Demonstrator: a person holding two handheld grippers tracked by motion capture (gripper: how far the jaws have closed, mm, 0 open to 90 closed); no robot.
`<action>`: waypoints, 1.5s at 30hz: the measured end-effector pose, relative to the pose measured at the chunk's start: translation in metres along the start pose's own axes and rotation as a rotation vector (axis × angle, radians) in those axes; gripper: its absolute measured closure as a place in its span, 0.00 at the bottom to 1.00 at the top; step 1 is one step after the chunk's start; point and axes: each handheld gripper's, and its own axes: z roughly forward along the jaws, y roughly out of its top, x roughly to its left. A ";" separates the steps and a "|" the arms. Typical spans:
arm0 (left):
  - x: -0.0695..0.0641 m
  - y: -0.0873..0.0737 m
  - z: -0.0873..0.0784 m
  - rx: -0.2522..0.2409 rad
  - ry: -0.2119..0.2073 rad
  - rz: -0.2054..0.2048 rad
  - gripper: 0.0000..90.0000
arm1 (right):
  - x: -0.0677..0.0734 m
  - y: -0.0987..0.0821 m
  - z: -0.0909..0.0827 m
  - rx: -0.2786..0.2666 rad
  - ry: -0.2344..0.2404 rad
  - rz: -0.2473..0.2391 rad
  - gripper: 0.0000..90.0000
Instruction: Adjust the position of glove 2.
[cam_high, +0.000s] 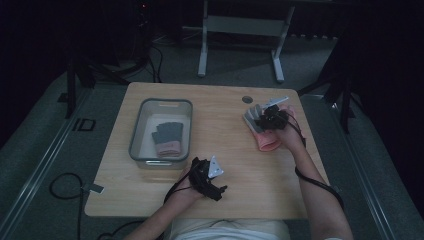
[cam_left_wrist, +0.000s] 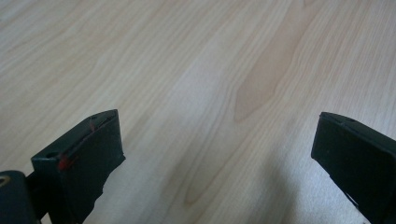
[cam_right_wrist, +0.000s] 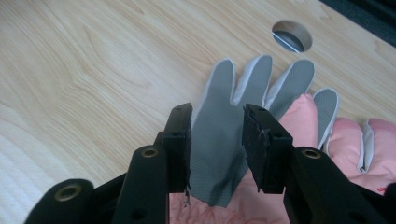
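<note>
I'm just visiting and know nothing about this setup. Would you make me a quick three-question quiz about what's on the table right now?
1. True or false: the grey tray holds a glove.
2. Which gripper has its jaws around a glove? A) the left gripper B) the right gripper C) both
3. Fill in the blank: the left gripper's jaws are spread wide over bare ____.

Key
1. True. A dark glove with a pink cuff lies in the tray.
2. B. Its jaws sit either side of a fold of the grey and pink glove on the table, near the round hole.
3. Wood, the tabletop.
</note>
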 end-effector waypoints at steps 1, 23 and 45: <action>-0.002 -0.001 0.001 0.003 -0.006 0.003 0.02 | 0.000 0.000 0.000 0.000 0.000 0.000 0.69; -0.005 -0.014 -0.008 -0.029 0.052 -0.042 0.02 | 0.001 -0.013 0.013 0.023 0.000 0.337 0.98; -0.004 -0.019 -0.007 -0.066 0.026 -0.034 0.02 | 0.108 -0.020 -0.060 -0.090 -0.027 0.500 0.98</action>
